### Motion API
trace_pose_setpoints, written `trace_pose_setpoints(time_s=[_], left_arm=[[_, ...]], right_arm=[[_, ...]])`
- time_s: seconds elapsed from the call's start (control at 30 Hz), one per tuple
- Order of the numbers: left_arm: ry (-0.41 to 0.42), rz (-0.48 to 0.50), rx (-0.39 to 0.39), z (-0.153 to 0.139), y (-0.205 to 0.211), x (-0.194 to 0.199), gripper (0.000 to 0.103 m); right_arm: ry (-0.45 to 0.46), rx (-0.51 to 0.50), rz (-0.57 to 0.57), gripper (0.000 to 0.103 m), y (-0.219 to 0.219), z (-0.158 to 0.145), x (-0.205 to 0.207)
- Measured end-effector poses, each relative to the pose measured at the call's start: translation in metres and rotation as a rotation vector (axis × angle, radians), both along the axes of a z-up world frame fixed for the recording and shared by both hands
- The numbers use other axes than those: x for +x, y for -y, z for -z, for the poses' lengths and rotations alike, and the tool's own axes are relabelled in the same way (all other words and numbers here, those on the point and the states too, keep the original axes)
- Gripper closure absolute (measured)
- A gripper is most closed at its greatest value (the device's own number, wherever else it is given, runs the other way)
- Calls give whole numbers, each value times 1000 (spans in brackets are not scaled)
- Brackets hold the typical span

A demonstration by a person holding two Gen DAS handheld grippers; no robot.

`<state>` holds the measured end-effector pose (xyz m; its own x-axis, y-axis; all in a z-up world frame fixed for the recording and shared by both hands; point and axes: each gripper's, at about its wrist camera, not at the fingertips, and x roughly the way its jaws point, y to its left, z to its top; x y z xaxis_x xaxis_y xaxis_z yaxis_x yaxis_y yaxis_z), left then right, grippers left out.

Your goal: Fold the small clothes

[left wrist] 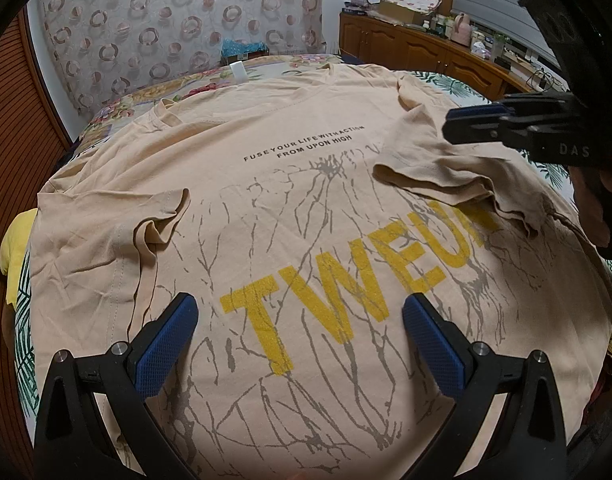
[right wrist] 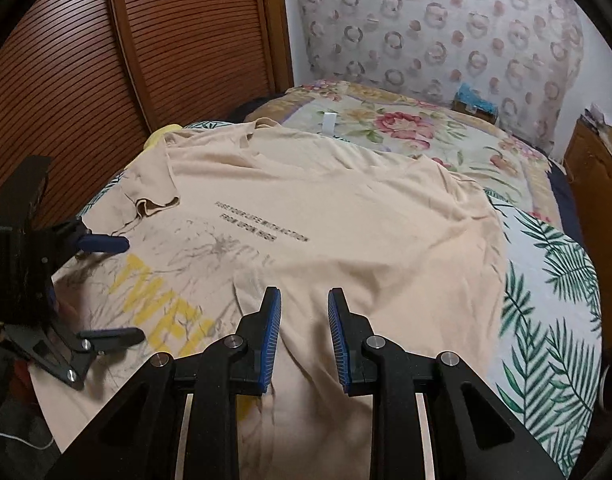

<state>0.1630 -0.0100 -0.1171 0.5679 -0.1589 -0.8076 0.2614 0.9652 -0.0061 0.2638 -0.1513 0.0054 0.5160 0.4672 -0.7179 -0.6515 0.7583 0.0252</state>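
The shirt (left wrist: 290, 184) lies flat on the bed (right wrist: 545, 264), print up, both sleeves already turned in over the chest. It looks light, soft cotton: limp, easy to wrinkle, likely to drag and bunch if pulled by one point. The left gripper (left wrist: 300, 332) hovers over the yellow lettering with fingers wide apart, holding nothing. The right gripper (right wrist: 304, 336) is over the folded side with fingers narrowly apart; no cloth is visibly pinched between them. Best hold, I judge, is a doubled edge: hem corners or the shoulder seam, one gripper at each, lifting together so the fold stays straight
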Motion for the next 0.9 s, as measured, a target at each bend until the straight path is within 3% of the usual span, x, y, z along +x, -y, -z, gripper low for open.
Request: trace_pose_setpoints(time_s=[0.3, 0.47, 0.63, 0.77, 0.9], left_arm=[[0, 0, 0, 0, 0, 2, 0], [0, 0, 0, 0, 0, 2, 0], [0, 0, 0, 0, 0, 2, 0], [0, 1, 0, 0, 0, 1, 0], [0, 1, -1, 0, 0, 2, 0]], right_arm=[[3, -40, 33, 78, 14, 5, -11], [-6, -21, 24, 78, 26, 6, -39], [-36, -16, 5, 71, 38, 6, -69], [-42, -47, -22, 71, 34, 12, -89], [8, -133, -13, 71, 27, 18, -99]])
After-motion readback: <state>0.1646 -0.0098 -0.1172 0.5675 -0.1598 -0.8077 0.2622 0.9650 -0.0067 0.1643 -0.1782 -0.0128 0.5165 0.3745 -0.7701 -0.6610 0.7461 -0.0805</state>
